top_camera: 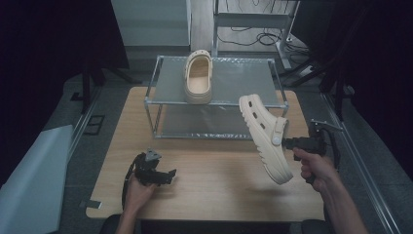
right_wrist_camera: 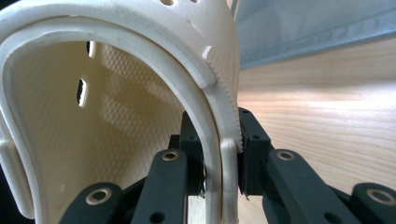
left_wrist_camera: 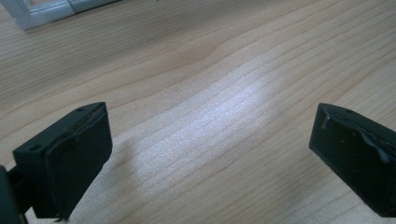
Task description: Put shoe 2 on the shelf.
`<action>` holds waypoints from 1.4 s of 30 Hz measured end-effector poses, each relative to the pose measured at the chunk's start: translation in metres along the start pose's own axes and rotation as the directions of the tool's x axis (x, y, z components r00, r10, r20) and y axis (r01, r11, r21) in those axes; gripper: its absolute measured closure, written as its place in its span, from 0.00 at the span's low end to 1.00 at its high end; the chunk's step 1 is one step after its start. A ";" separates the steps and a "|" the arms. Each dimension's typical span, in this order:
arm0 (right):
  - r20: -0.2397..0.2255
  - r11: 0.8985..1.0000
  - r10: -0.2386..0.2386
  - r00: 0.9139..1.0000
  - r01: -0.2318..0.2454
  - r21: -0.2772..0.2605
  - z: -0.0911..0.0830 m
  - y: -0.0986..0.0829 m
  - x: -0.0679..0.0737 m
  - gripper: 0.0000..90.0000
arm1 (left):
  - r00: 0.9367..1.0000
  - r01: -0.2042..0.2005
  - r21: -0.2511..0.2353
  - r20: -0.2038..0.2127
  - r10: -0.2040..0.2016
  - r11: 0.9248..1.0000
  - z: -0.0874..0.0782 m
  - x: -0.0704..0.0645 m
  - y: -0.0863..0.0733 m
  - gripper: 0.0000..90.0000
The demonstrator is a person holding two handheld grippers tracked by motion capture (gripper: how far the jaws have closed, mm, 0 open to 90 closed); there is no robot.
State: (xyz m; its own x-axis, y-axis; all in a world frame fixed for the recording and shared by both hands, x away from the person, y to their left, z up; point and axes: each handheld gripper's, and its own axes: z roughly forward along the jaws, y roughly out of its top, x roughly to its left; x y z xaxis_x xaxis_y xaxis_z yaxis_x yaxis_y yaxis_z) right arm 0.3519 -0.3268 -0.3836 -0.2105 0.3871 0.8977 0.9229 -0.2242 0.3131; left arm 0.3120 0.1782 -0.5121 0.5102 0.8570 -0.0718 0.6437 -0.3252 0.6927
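Right gripper [right_wrist_camera: 222,161]: jaws clenched on the side wall of a cream clog [right_wrist_camera: 116,107], one jaw inside the shoe, one outside. In the high view the held clog [top_camera: 265,136] hung tilted in the air left of the jaws, clear of the wooden table [top_camera: 214,190], its toe nearest the metal shoe rack [top_camera: 160,83]. A second cream clog [top_camera: 198,77] stood on the rack's top shelf, well beyond the jaws.

Left gripper [left_wrist_camera: 210,154]: jaws released, spread wide, bare tabletop between them; the gripper rested low over the table.

Cream clog [top_camera: 265,136] tilted on its side, above table [top_camera: 214,180].
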 end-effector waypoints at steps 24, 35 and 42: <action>0.028 0.994 0.020 0.999 -0.017 -0.108 0.019 0.053 0.033 0.84 | 1.000 -0.009 0.011 -0.003 0.009 1.000 0.001 0.000 0.000 0.00; 0.052 0.983 0.065 0.997 -0.055 -0.176 0.039 0.079 0.037 0.84 | 1.000 -0.010 0.007 -0.005 0.010 1.000 0.001 0.000 -0.001 0.00; 0.062 0.980 0.076 0.995 -0.063 -0.190 0.052 0.093 0.039 0.84 | 1.000 -0.007 0.002 -0.002 0.007 1.000 0.000 0.001 -0.001 0.00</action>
State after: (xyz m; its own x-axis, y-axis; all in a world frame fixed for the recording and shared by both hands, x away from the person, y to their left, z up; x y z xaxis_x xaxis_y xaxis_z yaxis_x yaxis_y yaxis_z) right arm 0.4462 -0.2865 -0.3357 -0.1196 0.4240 0.8977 0.8564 -0.4134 0.3093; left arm 0.3121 0.1795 -0.5124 0.5140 0.8553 -0.0654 0.6408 -0.3322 0.6921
